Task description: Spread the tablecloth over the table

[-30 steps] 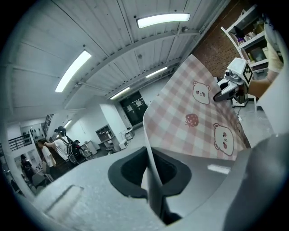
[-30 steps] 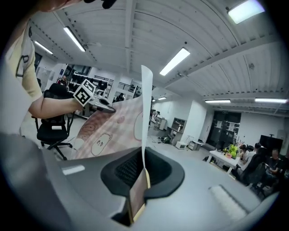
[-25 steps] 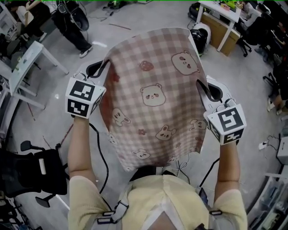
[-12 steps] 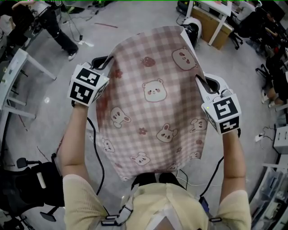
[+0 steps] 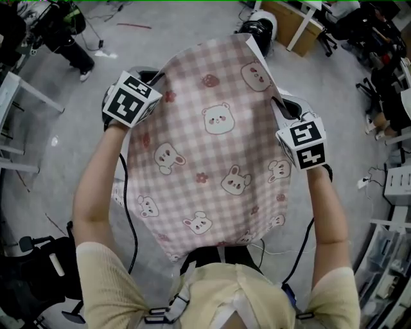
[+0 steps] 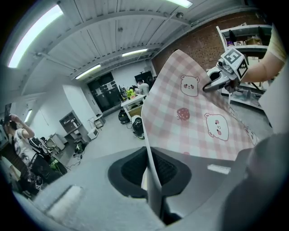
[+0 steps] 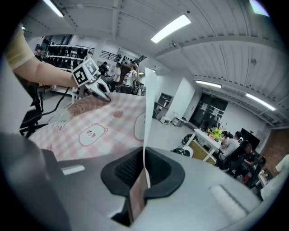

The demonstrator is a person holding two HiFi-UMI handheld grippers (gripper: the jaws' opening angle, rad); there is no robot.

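A pink checked tablecloth (image 5: 212,148) printed with bears, rabbits and strawberries hangs stretched in the air between both grippers, high above the floor. My left gripper (image 5: 149,82) is shut on its left edge; that edge (image 6: 151,167) runs upright between the jaws in the left gripper view. My right gripper (image 5: 280,109) is shut on the right edge, seen as a thin strip (image 7: 145,149) in the right gripper view. The near end of the tablecloth droops toward the person's chest. No table for the cloth shows in any view.
Grey floor lies far below. White desks (image 5: 19,96) stand at the left, a desk (image 5: 302,19) with boxes at the top right, office chairs (image 5: 385,71) at the right. A person (image 5: 64,38) stands at the top left. Brick wall and shelving (image 6: 253,40) are beyond the left gripper.
Both grippers have tipped downward from pointing at the ceiling toward the room, carrying the tablecloth forward. The cloth now lies flatter and reaches farther out from the person.
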